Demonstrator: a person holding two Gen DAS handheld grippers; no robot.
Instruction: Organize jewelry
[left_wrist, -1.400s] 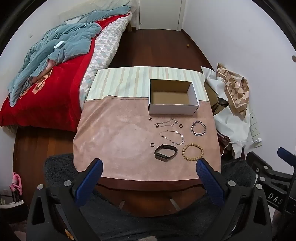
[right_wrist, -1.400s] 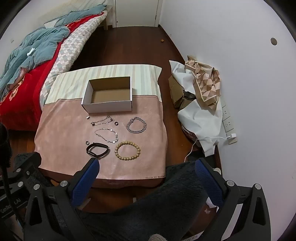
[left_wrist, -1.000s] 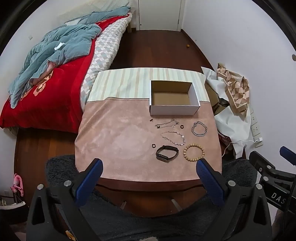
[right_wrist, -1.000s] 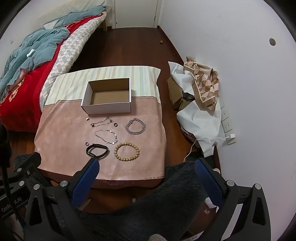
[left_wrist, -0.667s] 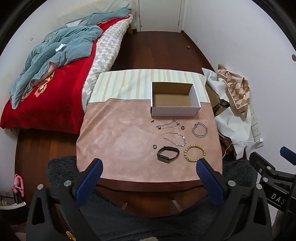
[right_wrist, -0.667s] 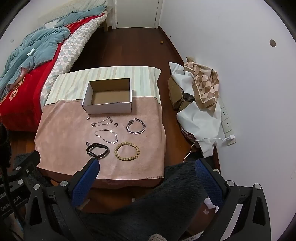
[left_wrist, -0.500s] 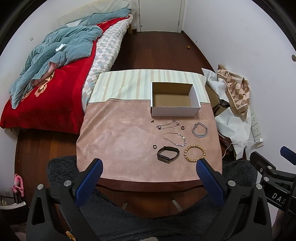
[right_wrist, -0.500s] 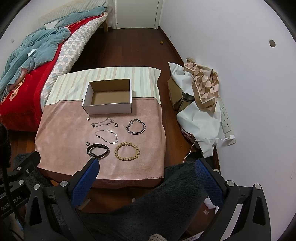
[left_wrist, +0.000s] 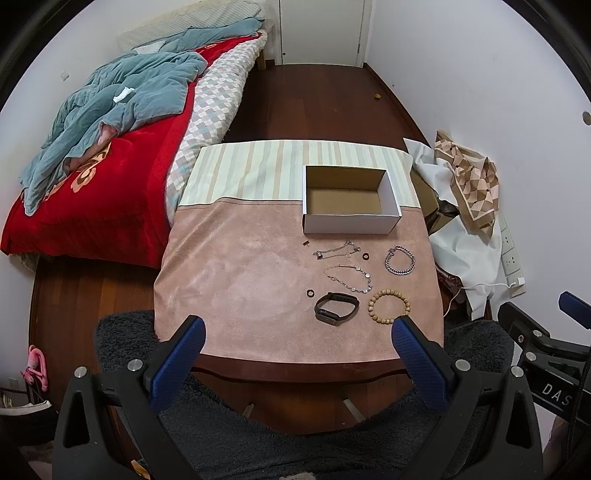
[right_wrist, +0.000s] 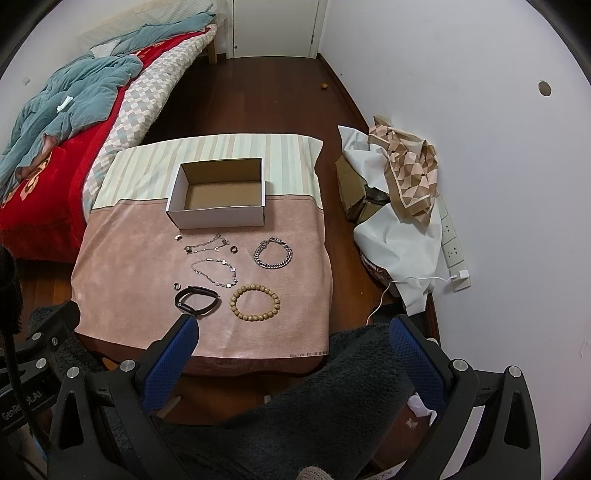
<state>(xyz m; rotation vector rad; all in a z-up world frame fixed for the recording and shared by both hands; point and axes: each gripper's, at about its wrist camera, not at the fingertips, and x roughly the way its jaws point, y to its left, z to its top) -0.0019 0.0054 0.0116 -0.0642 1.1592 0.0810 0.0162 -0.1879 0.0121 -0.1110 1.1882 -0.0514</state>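
An empty white cardboard box (left_wrist: 351, 201) (right_wrist: 220, 197) stands at the back of a small cloth-covered table (left_wrist: 240, 280) (right_wrist: 129, 273). In front of it lie a wooden bead bracelet (left_wrist: 389, 302) (right_wrist: 255, 298), a black band (left_wrist: 337, 308) (right_wrist: 197, 296), a heavy silver chain bracelet (left_wrist: 399, 255) (right_wrist: 273, 253), two thin silver chains (left_wrist: 349, 277) (right_wrist: 216, 273), and small rings (left_wrist: 310, 293) (right_wrist: 233, 250). My left gripper (left_wrist: 298, 334) and right gripper (right_wrist: 295, 332) are both open and empty, held above the table's near edge, well short of the jewelry.
A bed with a red cover and blue blanket (left_wrist: 103, 147) stands left of the table. A pile of white and patterned cloth over cardboard (right_wrist: 399, 195) lies against the right wall, with a power strip and cable (right_wrist: 454, 258). A dark fuzzy rug (left_wrist: 295, 424) lies below.
Both grippers have drifted slightly back and up, so the table looks a little smaller and farther. The jewelry and box have not moved.
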